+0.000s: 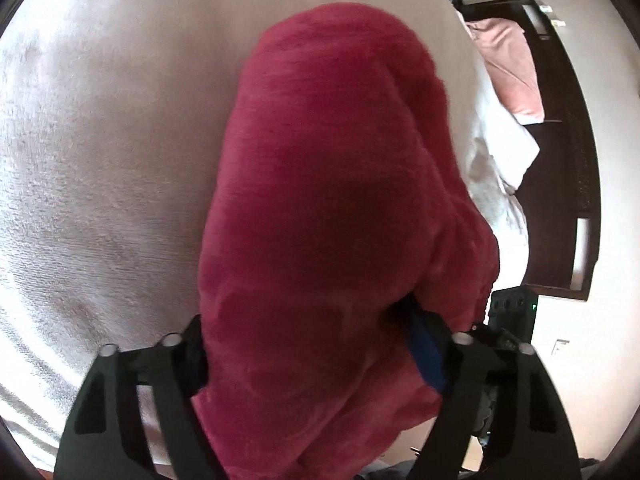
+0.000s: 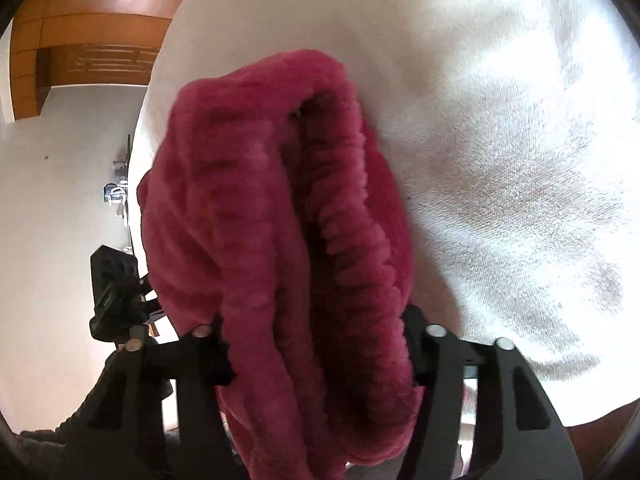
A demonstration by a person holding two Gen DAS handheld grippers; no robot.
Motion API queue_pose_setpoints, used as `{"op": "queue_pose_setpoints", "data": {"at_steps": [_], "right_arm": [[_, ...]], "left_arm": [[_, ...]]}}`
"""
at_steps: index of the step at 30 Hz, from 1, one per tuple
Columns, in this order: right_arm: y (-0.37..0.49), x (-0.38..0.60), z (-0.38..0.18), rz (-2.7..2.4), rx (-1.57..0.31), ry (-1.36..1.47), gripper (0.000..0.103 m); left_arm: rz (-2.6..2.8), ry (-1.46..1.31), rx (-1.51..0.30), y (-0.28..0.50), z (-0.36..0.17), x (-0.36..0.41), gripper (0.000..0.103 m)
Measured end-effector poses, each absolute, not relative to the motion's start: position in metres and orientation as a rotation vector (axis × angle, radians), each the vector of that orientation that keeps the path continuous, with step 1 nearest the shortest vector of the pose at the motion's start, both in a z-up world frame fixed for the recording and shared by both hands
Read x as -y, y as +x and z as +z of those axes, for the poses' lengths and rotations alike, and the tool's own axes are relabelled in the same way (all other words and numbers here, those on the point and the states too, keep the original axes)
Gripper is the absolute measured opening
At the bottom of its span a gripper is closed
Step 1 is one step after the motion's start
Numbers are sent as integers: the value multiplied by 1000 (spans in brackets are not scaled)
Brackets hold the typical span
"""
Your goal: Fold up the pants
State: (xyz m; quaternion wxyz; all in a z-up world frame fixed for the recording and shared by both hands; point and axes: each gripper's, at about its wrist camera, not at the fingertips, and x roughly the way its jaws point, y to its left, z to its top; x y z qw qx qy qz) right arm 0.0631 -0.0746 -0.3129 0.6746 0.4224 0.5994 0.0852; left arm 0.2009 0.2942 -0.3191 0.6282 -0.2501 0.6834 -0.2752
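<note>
A: Left view: where are your left tongs (image 1: 316, 364)?

B: Bottom centre of frame, clamped on the pants (image 1: 332, 200). Red fleece fills the gap between both fingers (image 1: 176, 392) and runs up the middle of the frame.

A: And the pants against the bed?

B: They hang or drape over the white blanket (image 1: 100, 160), which covers the left and upper frame. I can't tell whether the far end touches it.

A: Right side?

B: Your right tongs (image 2: 320, 360) are bottom centre of their frame, closed on the pants (image 2: 280, 220) too. You've got the ribbed waistband (image 2: 352, 220) there, bunched thick between the fingers (image 2: 448, 384); the opening shows as a dark slot near upper centre.

A: Background?

B: Left view: dark wood headboard (image 1: 560, 200) at the right edge, pink cloth (image 1: 512, 68) upper right, white pillow (image 1: 512, 152) below it. Right view: blanket (image 2: 500, 160) on the right, wood panelling (image 2: 88, 20) upper left, white wall (image 2: 52, 200) left, a black object (image 2: 116, 292) at lower left, too blurred to name.
</note>
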Motion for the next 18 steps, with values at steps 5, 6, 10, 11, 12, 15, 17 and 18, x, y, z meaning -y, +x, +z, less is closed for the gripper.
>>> {"op": "queue_pose_setpoints", "data": {"at_steps": [5, 6, 10, 11, 12, 15, 17, 18], "right_arm": [[66, 67, -280, 186, -1316, 899, 47], [67, 67, -272, 186, -1305, 889, 47], [79, 69, -244, 166, -1250, 857, 47], [82, 71, -238, 158, -1235, 851, 47], [86, 75, -232, 149, -1216, 847, 47], [102, 83, -212, 122, -1156, 837, 47], [115, 89, -203, 105, -1128, 834, 47], [122, 93, -198, 98, -1111, 831, 47]], "left_arm": [[-688, -564, -1534, 199, -296, -295, 54], [-700, -554, -1526, 200, -290, -295, 53], [-754, -531, -1482, 206, -267, -291, 51], [-764, -527, -1471, 209, -263, -290, 51], [-776, -524, -1454, 215, -258, -287, 51], [-804, -518, -1391, 237, -241, -278, 51], [-813, -520, -1360, 252, -233, -271, 51], [-818, -519, -1340, 263, -227, -266, 51]]}}
